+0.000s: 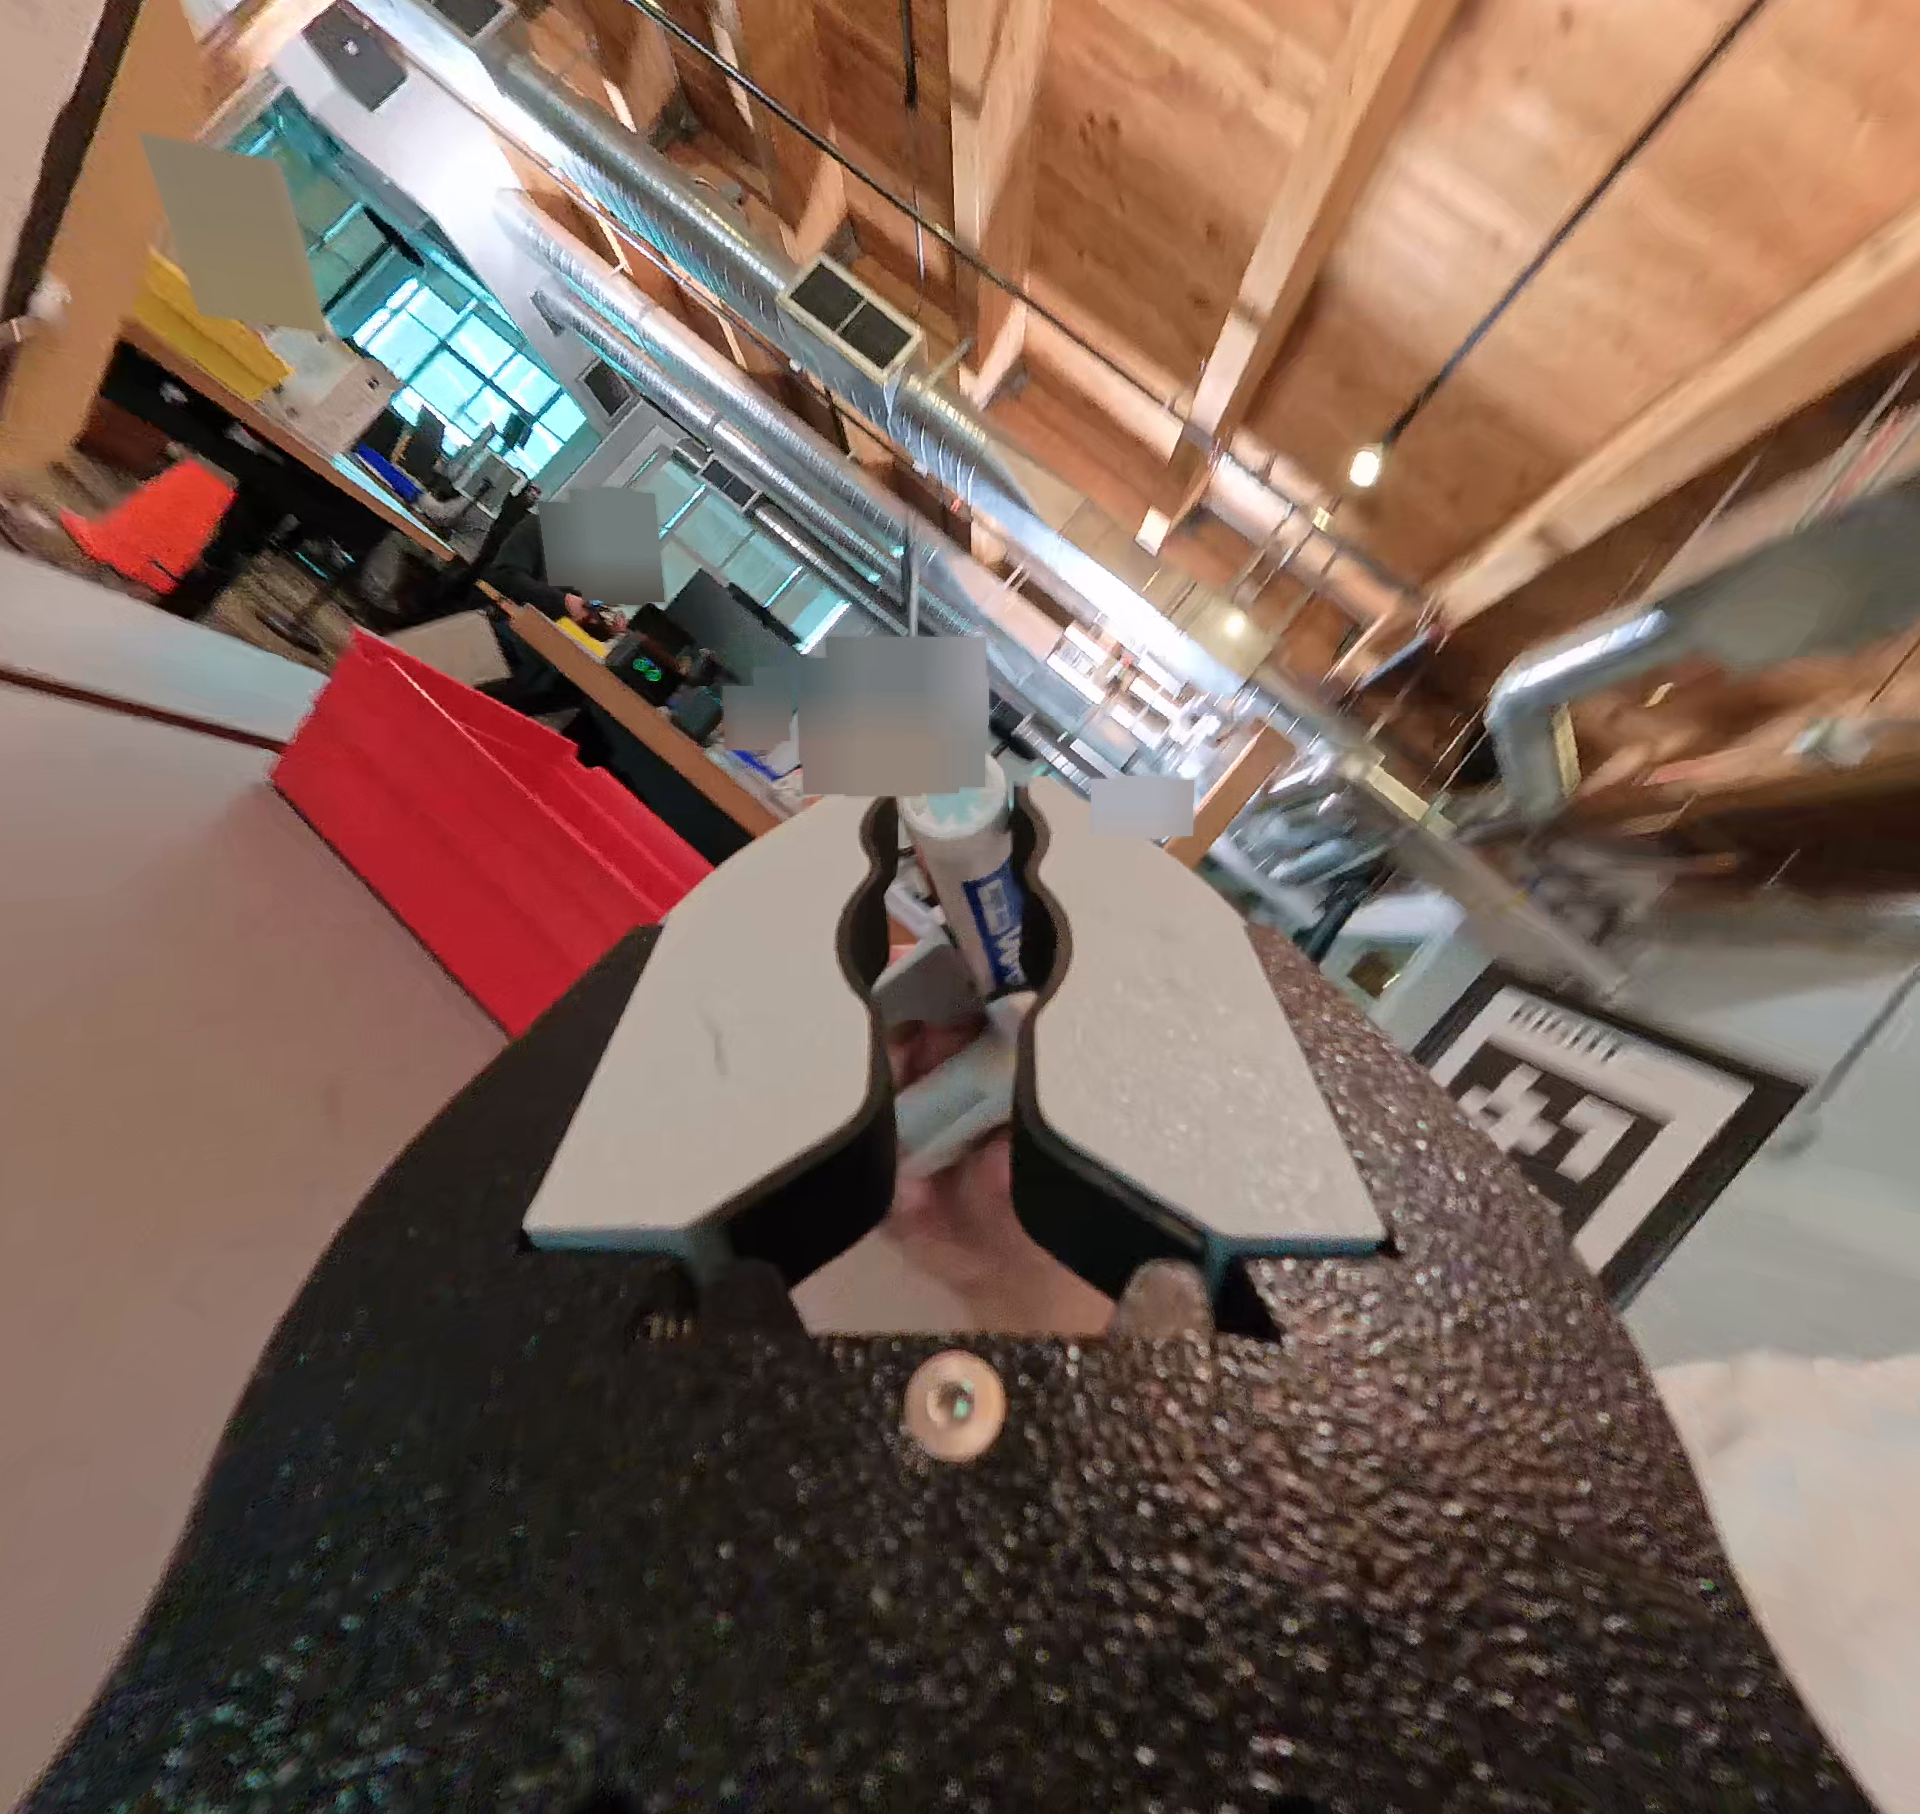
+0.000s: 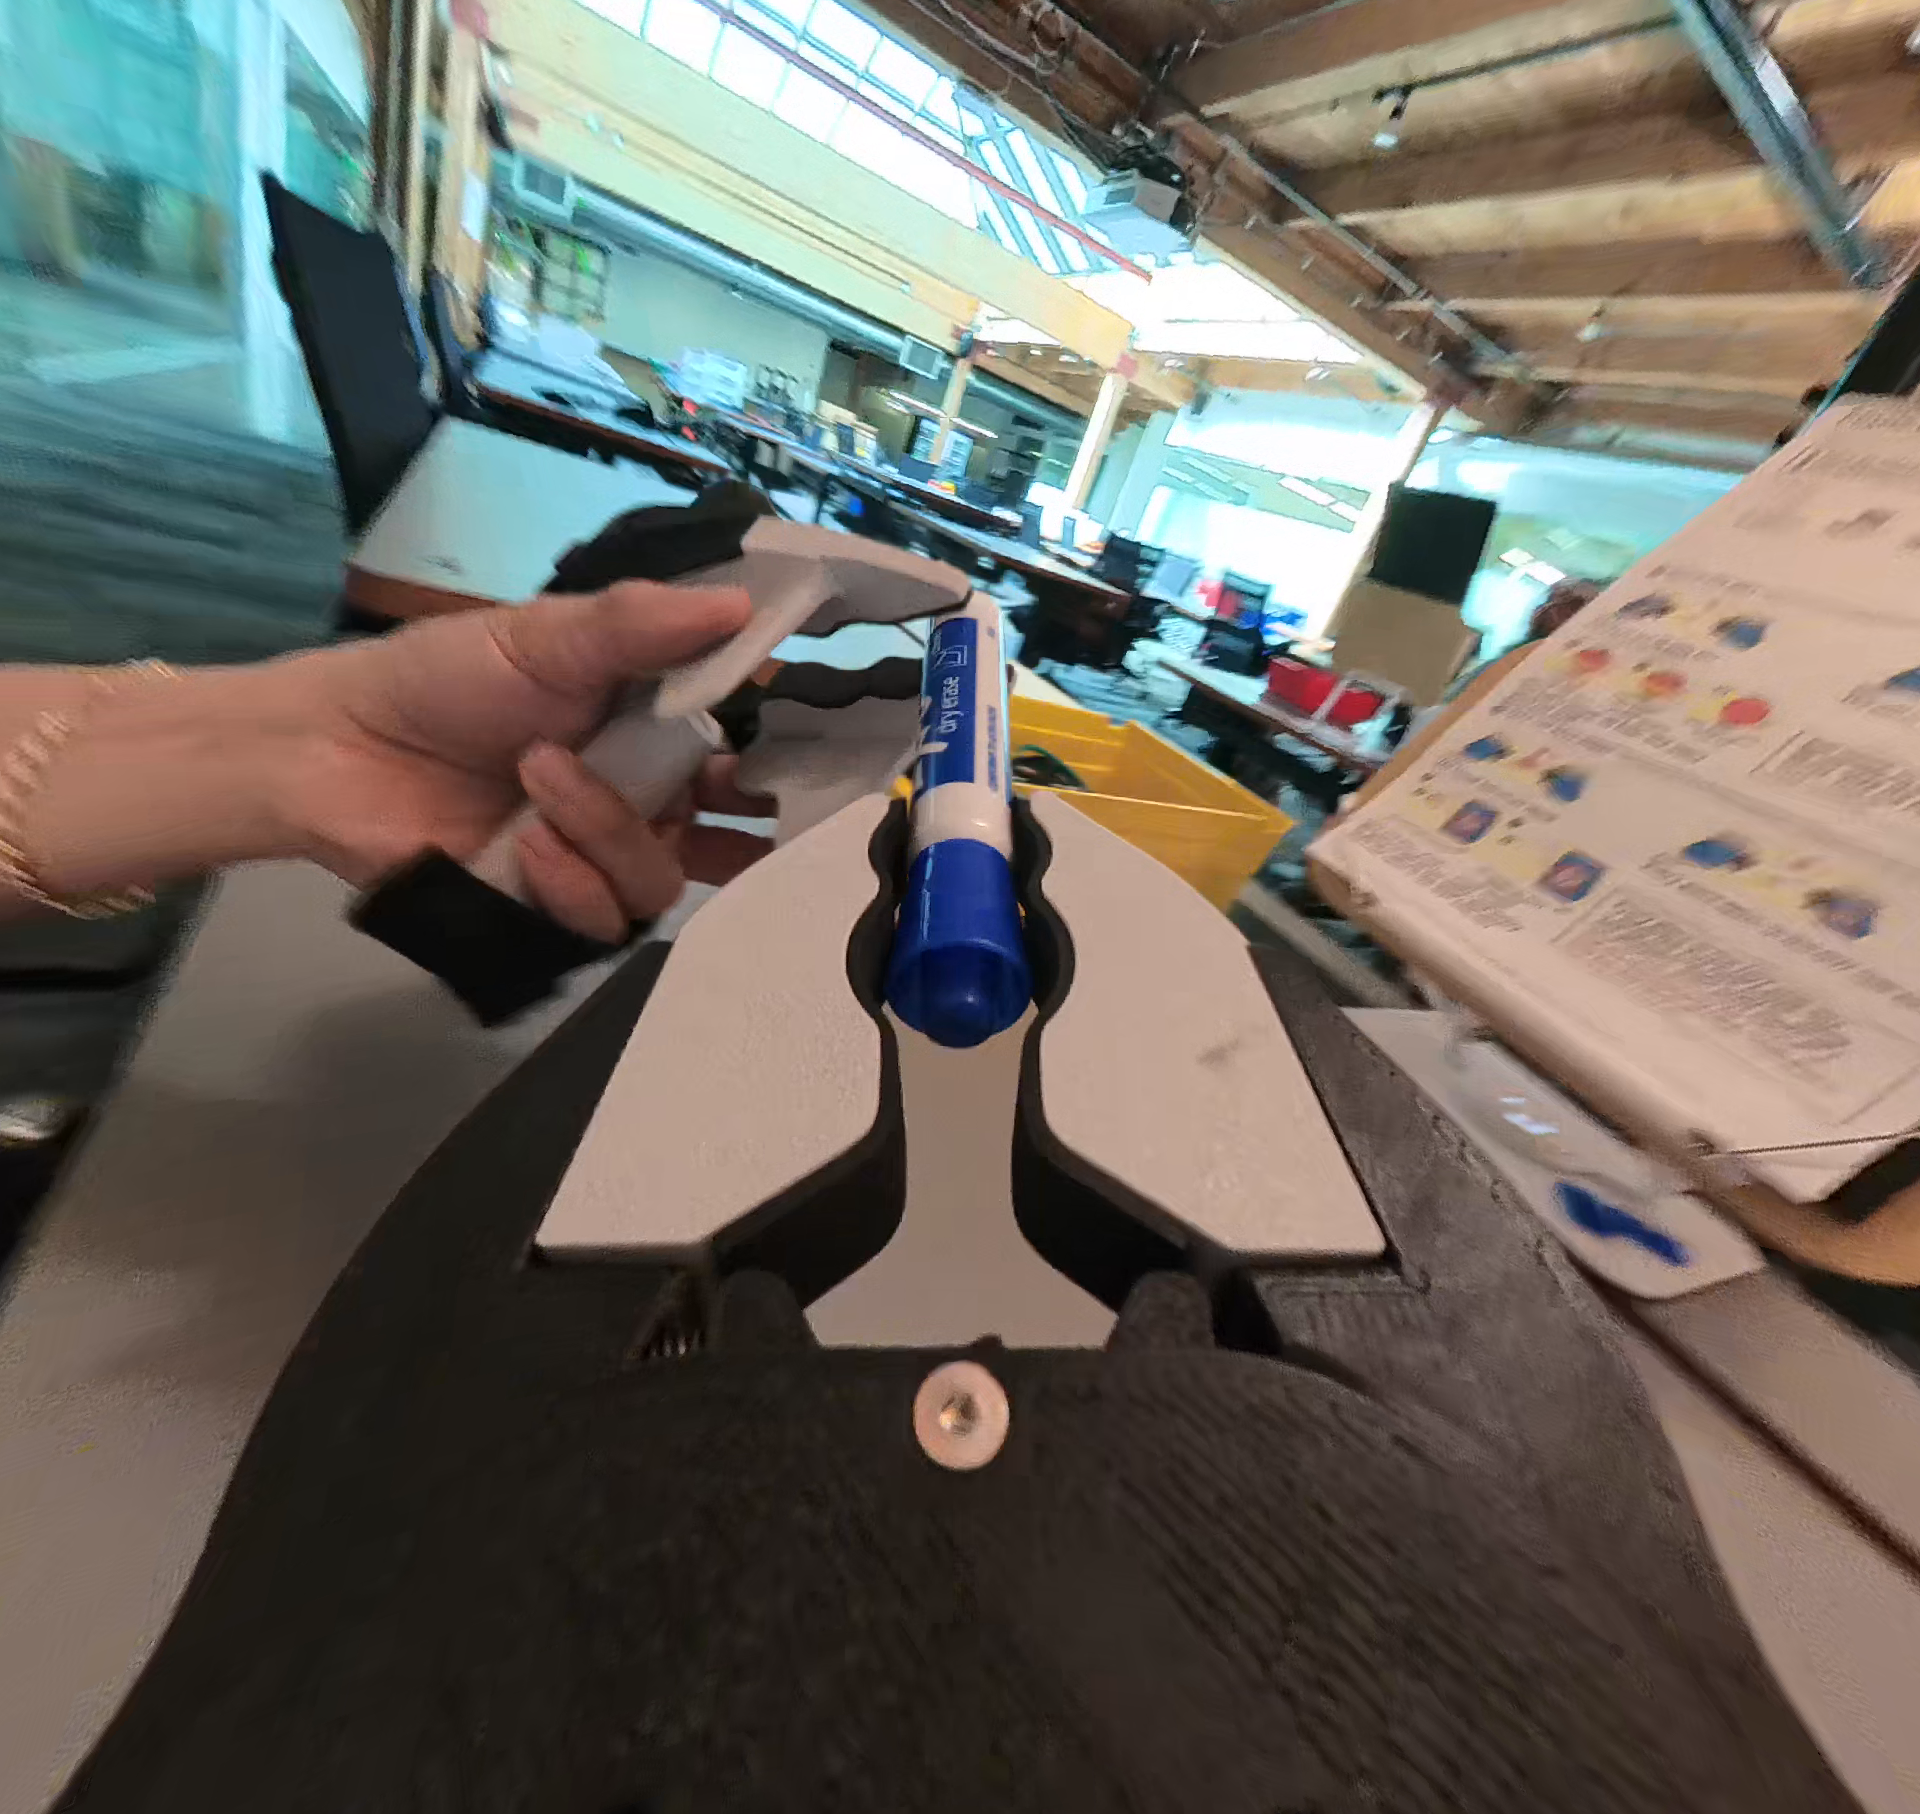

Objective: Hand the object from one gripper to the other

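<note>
A white dry-erase marker (image 2: 958,725) with a blue cap is held between both grippers. My right gripper (image 2: 961,819) is shut on its capped end, and the cap points back at the camera. My left gripper (image 2: 914,626), held by a person's hand (image 2: 499,725), has its two fingers around the marker's far end. In the left wrist view the marker (image 1: 966,881) stands between the tips of my left gripper (image 1: 961,819), with the jaws tight against it. Grey parts of the right gripper (image 1: 951,1089) show behind it.
A red bin (image 1: 447,808) sits on the white table (image 1: 156,933) at left. A black-and-white tag sheet (image 1: 1590,1110) lies at right. A yellow bin (image 2: 1153,788) stands behind the marker. A printed board (image 2: 1662,798) leans at right.
</note>
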The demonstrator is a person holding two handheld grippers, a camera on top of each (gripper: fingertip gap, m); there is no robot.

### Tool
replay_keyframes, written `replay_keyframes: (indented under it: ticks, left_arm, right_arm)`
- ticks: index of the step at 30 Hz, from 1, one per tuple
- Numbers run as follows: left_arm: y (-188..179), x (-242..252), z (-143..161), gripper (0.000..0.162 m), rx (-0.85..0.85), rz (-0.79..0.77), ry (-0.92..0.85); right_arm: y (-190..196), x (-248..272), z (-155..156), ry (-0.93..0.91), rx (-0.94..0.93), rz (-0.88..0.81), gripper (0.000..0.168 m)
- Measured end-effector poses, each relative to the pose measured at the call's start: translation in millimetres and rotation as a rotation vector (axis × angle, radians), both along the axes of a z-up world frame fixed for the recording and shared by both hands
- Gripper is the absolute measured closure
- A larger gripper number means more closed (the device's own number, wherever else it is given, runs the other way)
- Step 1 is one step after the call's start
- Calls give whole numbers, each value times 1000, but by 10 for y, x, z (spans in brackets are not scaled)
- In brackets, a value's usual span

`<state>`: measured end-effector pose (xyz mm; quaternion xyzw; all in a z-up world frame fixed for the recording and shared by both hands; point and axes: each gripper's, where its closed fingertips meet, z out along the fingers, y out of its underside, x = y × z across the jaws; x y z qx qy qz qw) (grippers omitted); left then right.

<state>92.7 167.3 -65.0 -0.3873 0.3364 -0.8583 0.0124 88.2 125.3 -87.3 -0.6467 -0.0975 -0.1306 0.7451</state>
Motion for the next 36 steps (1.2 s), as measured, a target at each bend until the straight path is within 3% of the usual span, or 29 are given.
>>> replay_keyframes:
  ticks: [3,6,11,17,20,25,28,32,36]
  left_arm:
    - [-7,-72,45,140,211,63,-134]
    - [-85,-167,22,124,542,128,-292]
    - [-126,-285,-180,116,1096,294,-588]
    - [-213,-351,-372,120,1310,298,-758]
    - [-232,-331,-461,138,1417,293,-770]
    - [-251,-257,-581,142,1407,213,-650]
    - [-248,-231,-514,142,1178,125,-496]
    - [-220,-289,-401,142,866,-108,-255]
    - [-214,-333,-370,142,722,-247,-99]
  right_arm:
    - [-3,-54,49,299,0,164,149]
    - [-25,-102,48,588,-31,331,149]
    - [-64,-166,-70,850,-144,487,149]
    - [-96,-275,-215,957,-257,583,149]
    - [-99,-285,-246,969,-279,586,149]
    - [-92,-156,-201,857,-207,494,149]
    - [-122,-50,-154,572,-133,357,132]
    - [-229,-36,13,181,-10,224,125]
    - [-211,-46,-30,41,-41,165,120]
